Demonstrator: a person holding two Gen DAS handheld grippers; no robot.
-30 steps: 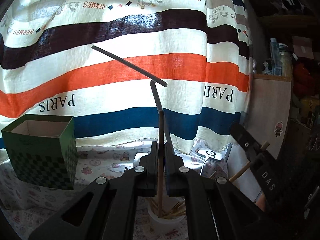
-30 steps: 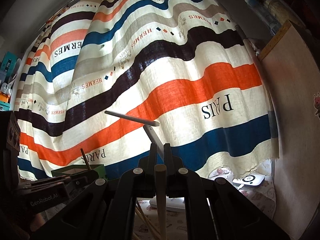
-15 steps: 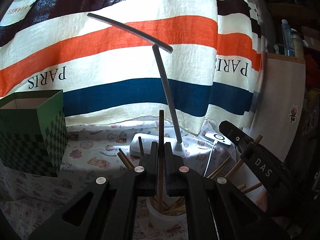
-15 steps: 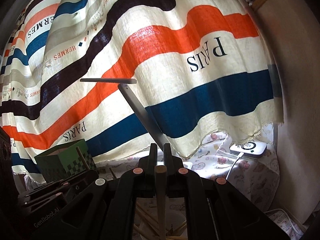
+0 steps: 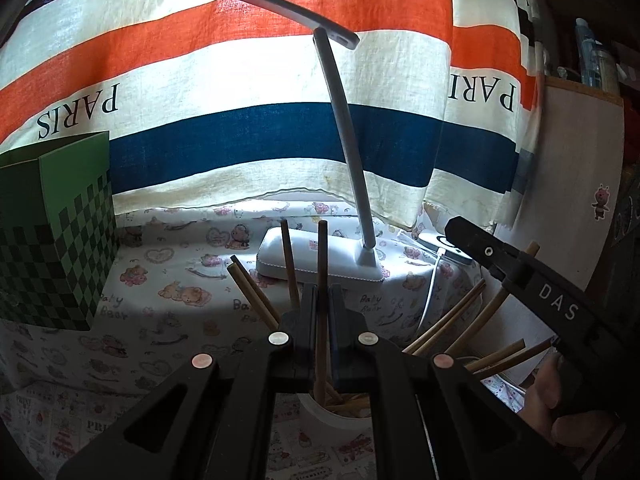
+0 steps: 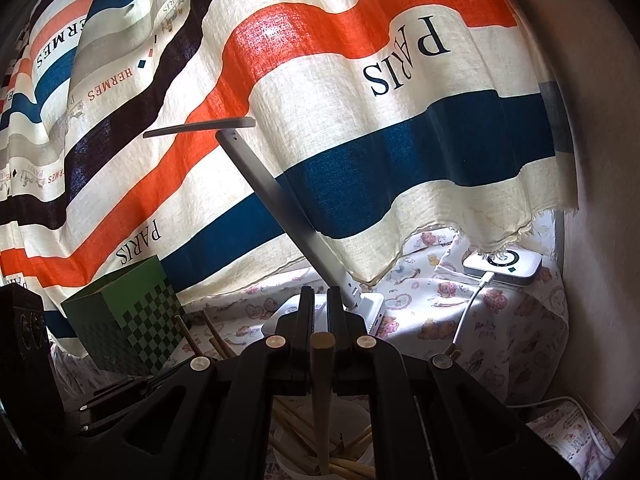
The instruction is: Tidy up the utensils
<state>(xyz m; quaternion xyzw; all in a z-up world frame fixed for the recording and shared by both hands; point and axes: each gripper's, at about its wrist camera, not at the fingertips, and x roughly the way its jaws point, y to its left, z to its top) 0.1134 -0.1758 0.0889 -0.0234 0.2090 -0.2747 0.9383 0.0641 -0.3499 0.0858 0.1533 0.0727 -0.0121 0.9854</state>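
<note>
My left gripper [image 5: 322,290] is shut on a brown chopstick [image 5: 322,248] that stands upright, its lower end inside a white cup [image 5: 336,420] below the jaws. Several more chopsticks [image 5: 448,320] fan out of that cup. My right gripper [image 6: 320,292] is shut on another chopstick [image 6: 322,380], which also points down into the cup [image 6: 356,412]. In the left wrist view the right gripper [image 5: 520,276] appears at the right, close beside the cup, held by a hand [image 5: 560,400].
A green checkered box [image 5: 52,240] stands open-topped at the left on the printed tablecloth [image 5: 180,280]. Behind the cup is a white desk lamp [image 5: 344,140] on its base. A white charger [image 6: 504,266] with a cable lies at the back right. A striped curtain hangs behind.
Both grippers have sunk and tipped downward with their chopsticks. The cup's other chopsticks, the lamp base and more of the tablecloth have come into view. Both grips stay the same.
</note>
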